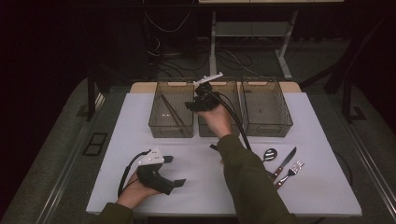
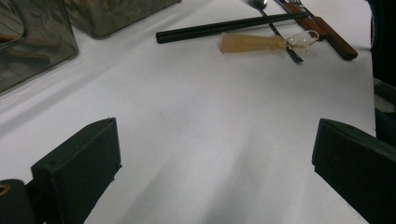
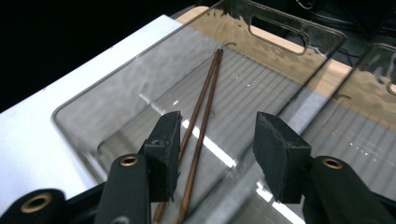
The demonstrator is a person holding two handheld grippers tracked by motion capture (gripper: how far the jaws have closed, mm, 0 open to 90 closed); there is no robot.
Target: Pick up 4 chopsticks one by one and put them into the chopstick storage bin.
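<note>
Two brown chopsticks (image 3: 205, 102) lie side by side on the floor of the clear left bin (image 3: 116, 79); in the high view these chopsticks (image 1: 172, 112) run diagonally across that bin (image 1: 170, 130). My right gripper (image 3: 217, 140) hovers over them with its jaws open and nothing between the pads. In the high view this right gripper (image 1: 196, 105) hangs over the wall between the left and middle bins. My left gripper (image 1: 173, 171) rests low at the front left of the white table (image 1: 201, 186), open and empty. Its own view shows the left gripper (image 2: 215, 135) with jaws spread wide over bare tabletop.
A middle bin (image 1: 219, 130) and a right bin (image 1: 266, 126) stand beside the left one. At the front right lie a spoon (image 1: 270, 154), a knife (image 1: 286, 161) and a fork (image 1: 292, 171). Black chopsticks (image 2: 229, 25) and an amber-handled spoon (image 2: 252, 42) lie ahead of the left gripper.
</note>
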